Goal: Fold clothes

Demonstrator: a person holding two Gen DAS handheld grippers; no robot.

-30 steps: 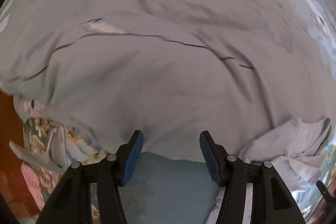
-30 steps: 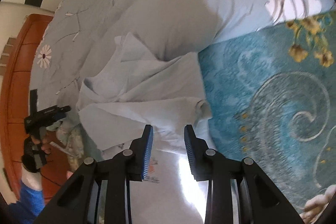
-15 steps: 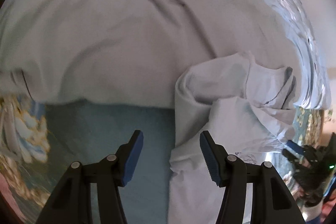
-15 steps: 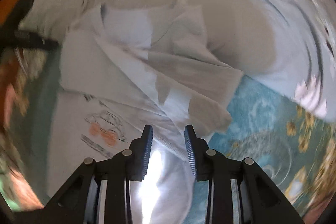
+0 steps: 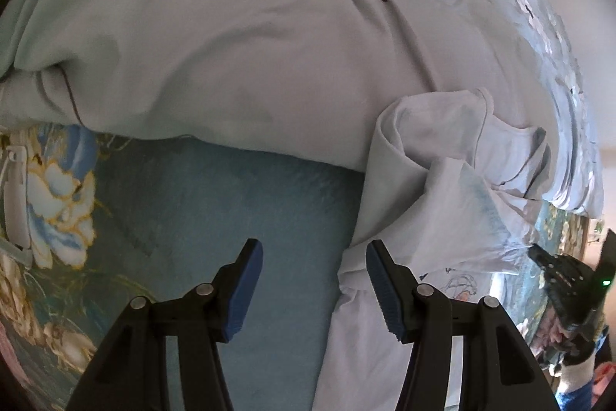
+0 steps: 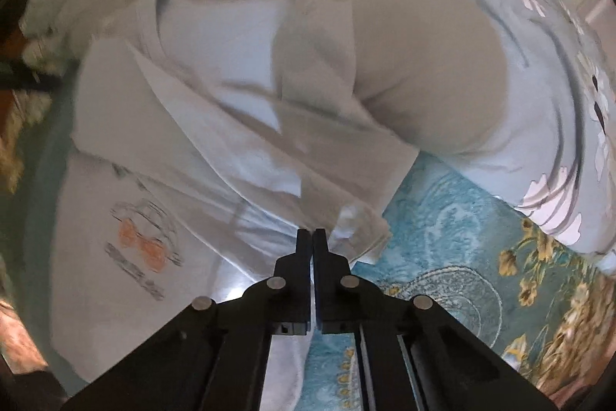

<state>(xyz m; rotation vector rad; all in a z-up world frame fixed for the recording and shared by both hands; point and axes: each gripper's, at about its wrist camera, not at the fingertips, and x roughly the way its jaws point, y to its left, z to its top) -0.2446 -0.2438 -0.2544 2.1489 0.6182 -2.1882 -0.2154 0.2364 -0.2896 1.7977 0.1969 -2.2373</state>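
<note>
Both views are fisheyes mounted on the wrists, each looking steeply down along its own gripper's fingers and close over the bed. The left wrist view faces the teal bedspread (image 5: 246, 203) and grey duvet (image 5: 238, 37), with the white T-shirt (image 5: 435, 203) at its right. The right wrist view sits over that same T-shirt (image 6: 161, 149), sharing duvet (image 6: 435, 91) and bedspread (image 6: 454, 249).

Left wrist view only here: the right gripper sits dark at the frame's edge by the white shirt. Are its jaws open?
Observer: No. The right gripper has just closed its jaws, apparently pinching the white shirt.
Operator: Where on it?
Observer: At a bunched, folded edge beside the teal blanket, to the right of the car print.
</note>
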